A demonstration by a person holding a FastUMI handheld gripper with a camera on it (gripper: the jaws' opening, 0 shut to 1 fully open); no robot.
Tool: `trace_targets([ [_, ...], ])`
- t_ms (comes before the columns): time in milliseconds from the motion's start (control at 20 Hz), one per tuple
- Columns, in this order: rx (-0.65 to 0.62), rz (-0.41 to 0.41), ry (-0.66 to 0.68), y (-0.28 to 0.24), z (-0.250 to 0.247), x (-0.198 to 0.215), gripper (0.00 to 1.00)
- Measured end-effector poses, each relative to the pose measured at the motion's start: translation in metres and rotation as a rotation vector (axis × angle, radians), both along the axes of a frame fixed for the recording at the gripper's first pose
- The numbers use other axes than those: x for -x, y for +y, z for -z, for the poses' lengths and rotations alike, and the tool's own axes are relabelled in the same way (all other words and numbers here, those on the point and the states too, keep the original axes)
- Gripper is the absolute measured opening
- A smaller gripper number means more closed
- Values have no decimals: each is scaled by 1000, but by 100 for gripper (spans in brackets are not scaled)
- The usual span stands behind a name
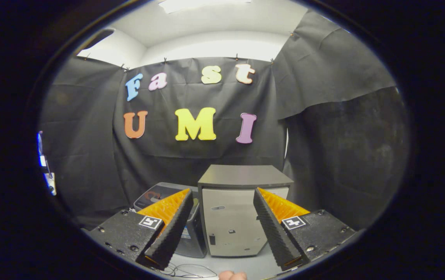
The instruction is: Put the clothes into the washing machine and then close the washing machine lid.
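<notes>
Holding gripper (222, 217) with fingers spread, nothing between them. Beyond them we see washer (233, 221), lid down. Clothes: we cannot tell where. Fits either load pending or job finished; we cannot settle which.

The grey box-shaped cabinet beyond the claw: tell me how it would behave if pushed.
The grey cabinet looks rigid, with flat panels and sharp edges, so it should not flex. It stands flat on the table, so it would probably slide rather than roll. It seems bulky next to the open claw, so likely heavy.
</notes>
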State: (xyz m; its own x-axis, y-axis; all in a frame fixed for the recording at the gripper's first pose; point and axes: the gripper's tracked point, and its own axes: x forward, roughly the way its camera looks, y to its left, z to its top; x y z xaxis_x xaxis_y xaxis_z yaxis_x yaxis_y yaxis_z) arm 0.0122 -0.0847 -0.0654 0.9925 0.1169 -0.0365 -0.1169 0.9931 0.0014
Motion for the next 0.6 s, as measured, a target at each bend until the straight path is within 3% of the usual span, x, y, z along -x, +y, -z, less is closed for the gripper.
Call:
trace_targets([
  [600, 0, 14, -8, -3, 0, -5, 97],
])
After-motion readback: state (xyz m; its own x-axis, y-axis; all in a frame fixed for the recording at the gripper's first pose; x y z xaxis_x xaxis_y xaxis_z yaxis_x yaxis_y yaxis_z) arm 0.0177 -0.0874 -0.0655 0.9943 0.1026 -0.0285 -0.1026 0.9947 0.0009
